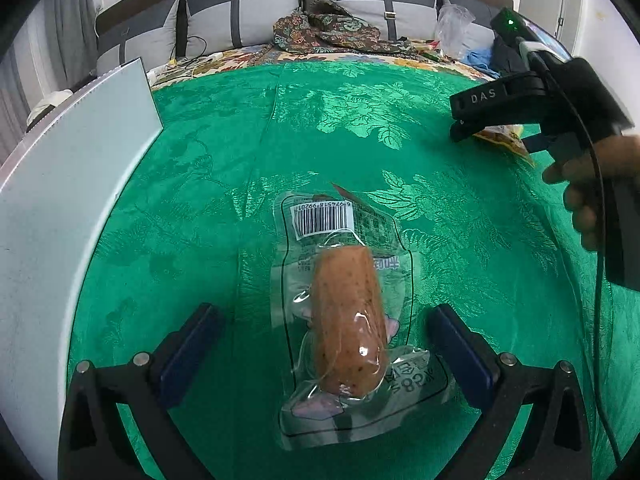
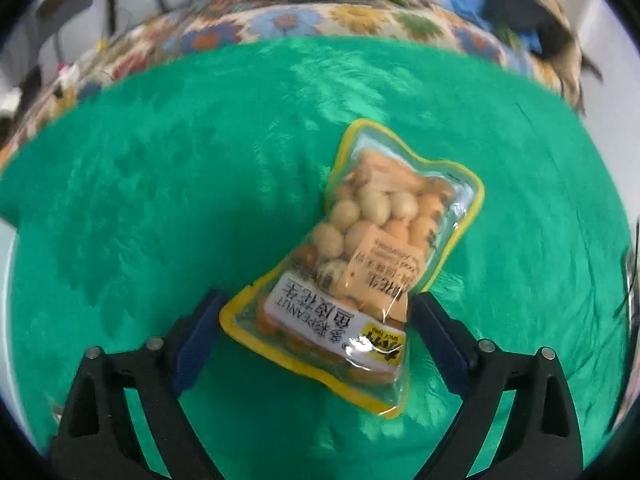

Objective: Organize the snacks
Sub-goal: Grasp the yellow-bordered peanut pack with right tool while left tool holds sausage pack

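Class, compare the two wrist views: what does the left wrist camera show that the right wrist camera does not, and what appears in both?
Left wrist only: a sealed sausage pack lying between the open left tongs, a white board at the left, and the right tongs' body from outside.

Right wrist only: the peanut bag's full front and the open right tongs straddling its near end.

Both: the green cloth and floral bedding behind.

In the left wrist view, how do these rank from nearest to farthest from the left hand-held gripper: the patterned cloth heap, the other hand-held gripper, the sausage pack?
1. The sausage pack, lying on the green cloth between the open fingers of the left hand-held gripper.
2. The right hand-held gripper, farther out at the right.
3. The patterned cloth heap, at the far end by the cushions.
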Motion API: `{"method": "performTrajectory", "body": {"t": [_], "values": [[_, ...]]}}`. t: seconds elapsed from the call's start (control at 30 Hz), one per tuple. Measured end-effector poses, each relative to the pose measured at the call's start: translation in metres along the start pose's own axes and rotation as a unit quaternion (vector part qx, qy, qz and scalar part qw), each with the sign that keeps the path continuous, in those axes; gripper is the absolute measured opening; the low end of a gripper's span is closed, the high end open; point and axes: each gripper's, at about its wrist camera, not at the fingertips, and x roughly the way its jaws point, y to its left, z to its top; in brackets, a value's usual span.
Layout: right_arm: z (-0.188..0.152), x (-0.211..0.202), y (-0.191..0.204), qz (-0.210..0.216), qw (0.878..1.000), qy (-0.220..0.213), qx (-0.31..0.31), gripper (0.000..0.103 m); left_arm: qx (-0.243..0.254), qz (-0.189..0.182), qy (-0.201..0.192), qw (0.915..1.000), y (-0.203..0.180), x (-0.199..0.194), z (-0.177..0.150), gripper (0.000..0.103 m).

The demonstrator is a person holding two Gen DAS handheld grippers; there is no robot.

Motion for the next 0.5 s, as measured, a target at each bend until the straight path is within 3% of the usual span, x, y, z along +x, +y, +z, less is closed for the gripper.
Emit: {"method": "performTrajectory", "body": {"t": [0.17,0.3,0.5], "values": [[-0.023,-0.013,-0.007,0.005,0.999,-0.035,-0.038,0.079,0.000,0.001,0.000,1.0000,-0.001,0.002,0.001,0.103],[-0.068,-0.034,-0.021,0.026,0.995,-0.047,-0.079,0.079,0.000,0.000,0.000,1.0000,-0.001,0.002,0.001,0.103],[-0.168,-0.086,-0.050,0.060,0.987,-0.071,-0.132,0.080,0.000,0.001,0.000,1.0000,-0.001,0.001,0.001,0.103]]}}
